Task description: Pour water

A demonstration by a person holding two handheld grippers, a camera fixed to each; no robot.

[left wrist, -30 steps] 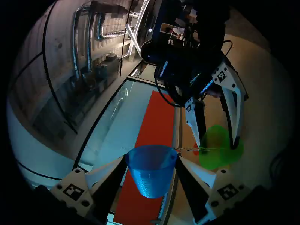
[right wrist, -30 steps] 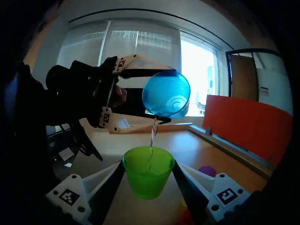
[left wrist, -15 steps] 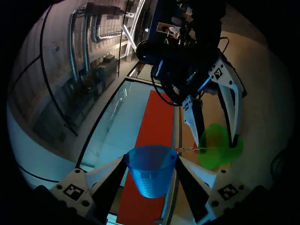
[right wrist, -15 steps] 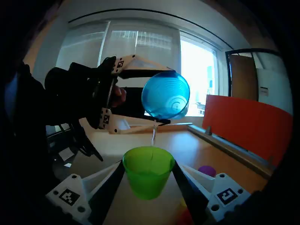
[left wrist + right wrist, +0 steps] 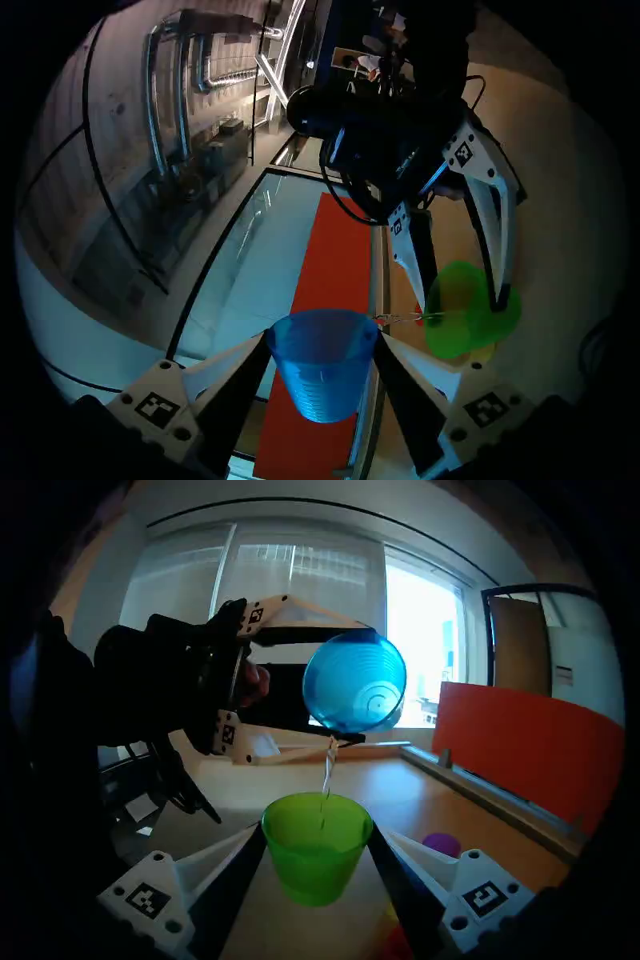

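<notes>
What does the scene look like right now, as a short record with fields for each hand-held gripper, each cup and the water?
left hand-held gripper: shut on blue cup, which is tipped over above the green one
right hand-held gripper: shut on green cup, held upright
water stream: thin, falling from the blue cup's rim into the green cup
fill level: hard to judge
table: wooden; purple object to the right of the green cup

L gripper [image 5: 322,346] clamps blue cup [image 5: 322,372]; thin water [image 5: 400,318] stream to green cup [image 5: 460,314].
</notes>
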